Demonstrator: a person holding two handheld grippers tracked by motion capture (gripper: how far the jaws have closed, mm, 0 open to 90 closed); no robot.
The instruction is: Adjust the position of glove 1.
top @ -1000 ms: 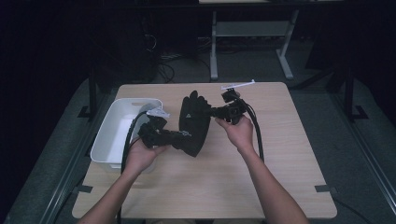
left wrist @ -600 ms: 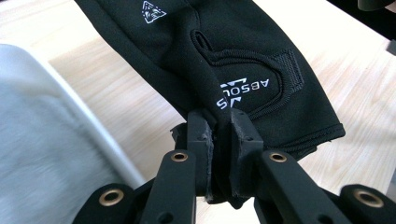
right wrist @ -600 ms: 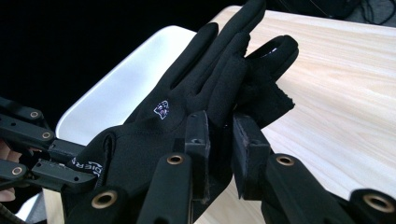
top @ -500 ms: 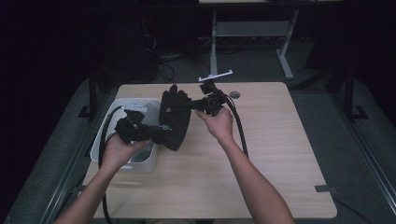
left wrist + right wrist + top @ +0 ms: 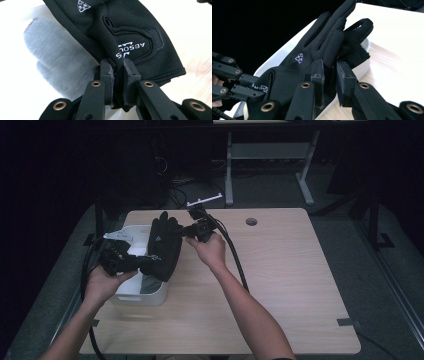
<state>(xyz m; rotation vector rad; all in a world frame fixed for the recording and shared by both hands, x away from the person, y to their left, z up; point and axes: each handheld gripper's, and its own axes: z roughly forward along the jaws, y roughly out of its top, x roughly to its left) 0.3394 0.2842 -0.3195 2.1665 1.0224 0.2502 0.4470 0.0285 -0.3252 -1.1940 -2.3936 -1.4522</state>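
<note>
A black glove with white logos hangs stretched between both grippers, above the right part of a white bin at the table's left. My left gripper is shut on the glove's cuff edge, beside the printed wrist tab; its jaws press together on the fabric. My right gripper is shut on the glove at its finger end, with fabric pinched between the jaws. The glove's fingers point away over the bin's far rim. The left gripper also appears at the left of the right gripper view.
The white bin's inside shows a grey patch under the glove. The wooden table has free room to the right, and a round hole near its far edge. Black cables trail from both grippers.
Both grippers have carried the glove leftward, from the middle of the table to over the white bin. Both grips have held.
</note>
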